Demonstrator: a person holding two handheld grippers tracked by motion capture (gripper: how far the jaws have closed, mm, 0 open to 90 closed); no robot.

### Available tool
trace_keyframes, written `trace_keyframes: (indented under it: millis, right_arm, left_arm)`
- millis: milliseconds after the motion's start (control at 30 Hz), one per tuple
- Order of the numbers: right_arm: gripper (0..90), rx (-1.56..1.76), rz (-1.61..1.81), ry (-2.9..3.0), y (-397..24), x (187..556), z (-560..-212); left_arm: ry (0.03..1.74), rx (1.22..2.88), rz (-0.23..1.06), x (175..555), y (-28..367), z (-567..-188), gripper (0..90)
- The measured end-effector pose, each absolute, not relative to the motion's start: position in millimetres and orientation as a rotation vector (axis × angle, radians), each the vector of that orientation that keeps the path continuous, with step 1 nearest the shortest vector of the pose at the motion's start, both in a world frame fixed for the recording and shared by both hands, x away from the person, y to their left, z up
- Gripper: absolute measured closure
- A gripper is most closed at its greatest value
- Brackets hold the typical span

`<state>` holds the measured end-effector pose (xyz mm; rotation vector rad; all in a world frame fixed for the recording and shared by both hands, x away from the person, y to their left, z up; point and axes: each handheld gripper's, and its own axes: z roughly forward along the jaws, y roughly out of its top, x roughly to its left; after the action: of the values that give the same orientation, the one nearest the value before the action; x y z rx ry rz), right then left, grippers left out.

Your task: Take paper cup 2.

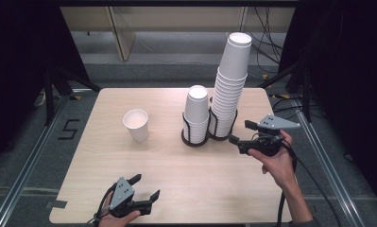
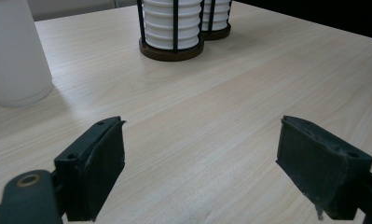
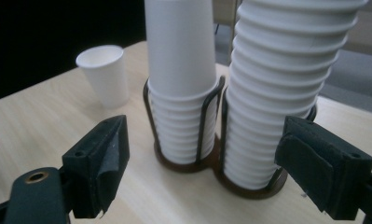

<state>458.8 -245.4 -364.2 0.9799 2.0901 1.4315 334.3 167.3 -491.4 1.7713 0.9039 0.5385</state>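
A single white paper cup point(image 1: 136, 125) stands upright on the left half of the wooden table point(image 1: 129, 161). Right of it, a dark wire double holder point(image 1: 185, 128) carries a short stack of upside-down cups point(image 1: 196, 111) and a tall stack point(image 1: 229, 85). My right gripper point(image 1: 242, 132) hovers open just right of the holder, its jaws pointing at both stacks point(image 3: 183, 70) with nothing between them. My left gripper point(image 1: 145, 187) rests low near the front edge, open and empty, facing the holder base point(image 2: 170, 50) with the lone cup point(image 2: 13, 56) at its left.
Metal rails run along the floor on both sides of the table. Dark stands and cables sit behind the table's back right corner point(image 1: 280, 94). A cable trails from the right gripper past the table's right edge point(image 1: 276, 156).
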Motion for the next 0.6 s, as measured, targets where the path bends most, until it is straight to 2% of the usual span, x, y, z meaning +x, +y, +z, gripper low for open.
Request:
trace_keyframes:
  millis: [600]
  right_arm:
    - [15.8, 0.992, 1.446, 1.973, -249.6, 498.5, -294.7]
  left_arm:
    - [0.898, 1.783, 0.536, 334.9, 166.8, -491.6, 14.6]
